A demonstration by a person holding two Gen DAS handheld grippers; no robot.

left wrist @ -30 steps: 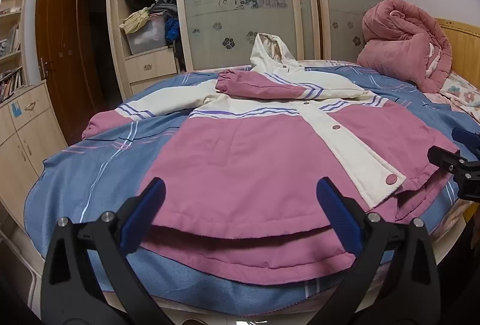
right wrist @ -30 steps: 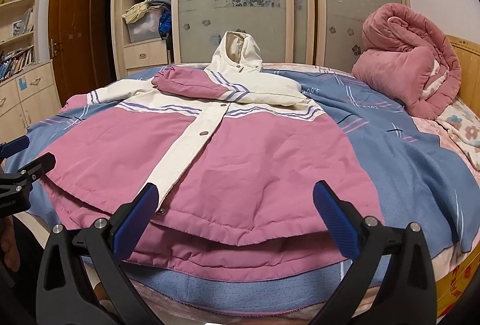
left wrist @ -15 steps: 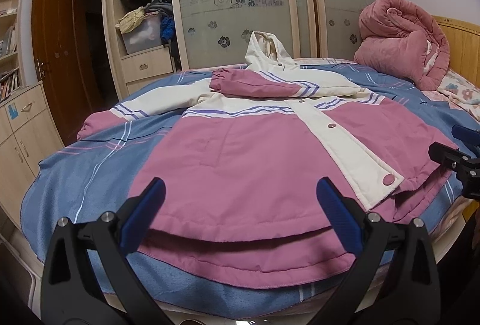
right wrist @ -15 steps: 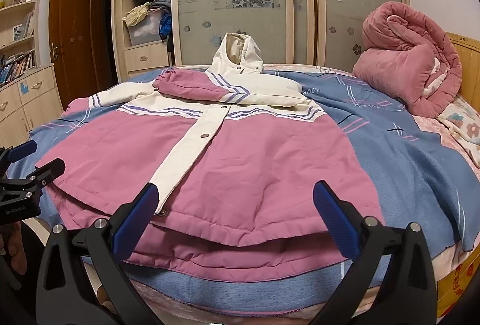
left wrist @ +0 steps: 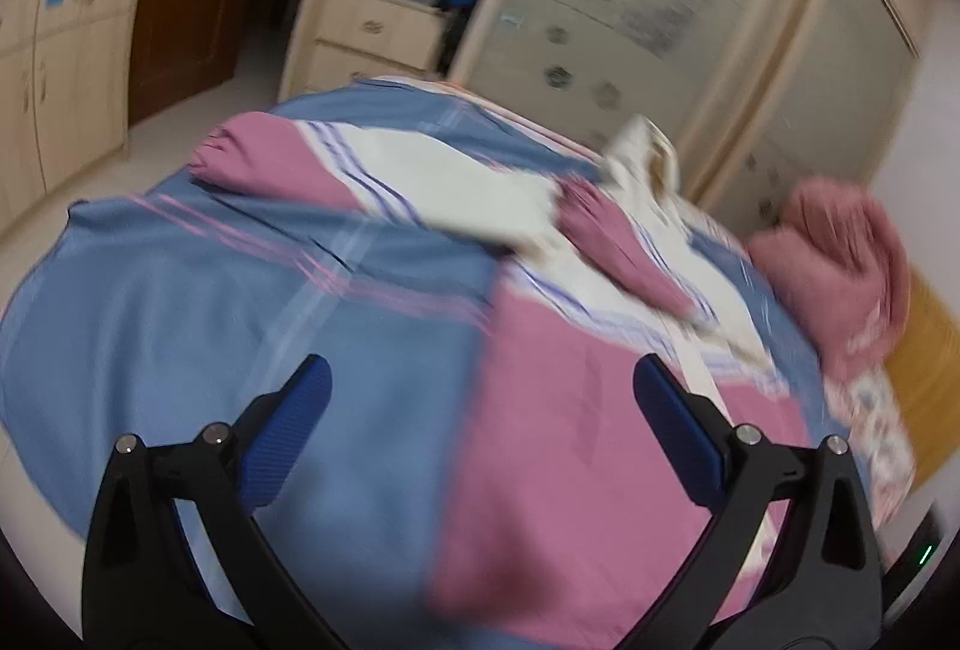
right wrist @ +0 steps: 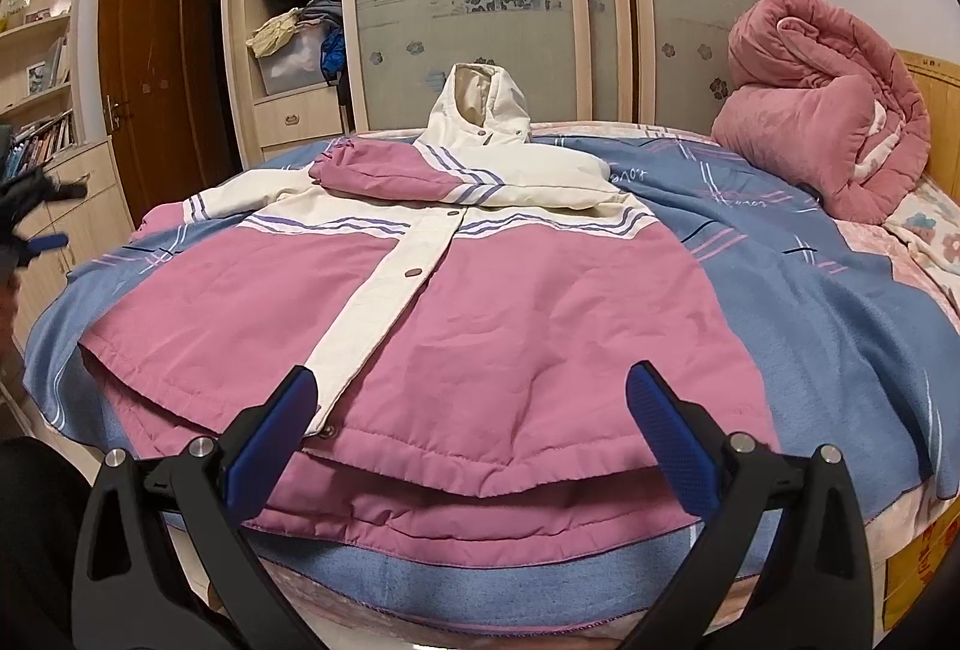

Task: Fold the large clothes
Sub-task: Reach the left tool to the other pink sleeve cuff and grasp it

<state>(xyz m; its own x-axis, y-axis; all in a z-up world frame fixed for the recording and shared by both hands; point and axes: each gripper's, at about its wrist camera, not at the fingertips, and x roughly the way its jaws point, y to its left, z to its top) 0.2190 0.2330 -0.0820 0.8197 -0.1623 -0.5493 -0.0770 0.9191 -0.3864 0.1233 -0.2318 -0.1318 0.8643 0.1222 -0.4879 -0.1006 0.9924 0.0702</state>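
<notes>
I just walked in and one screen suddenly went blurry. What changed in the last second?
The left gripper swung away to the left, toward the outstretched sleeve; its view is now tilted and smeared. It took hold of nothing. The right gripper barely shifted, its jaws wide open before the hem. The pink and cream jacket lies unmoved on the bed.
</notes>
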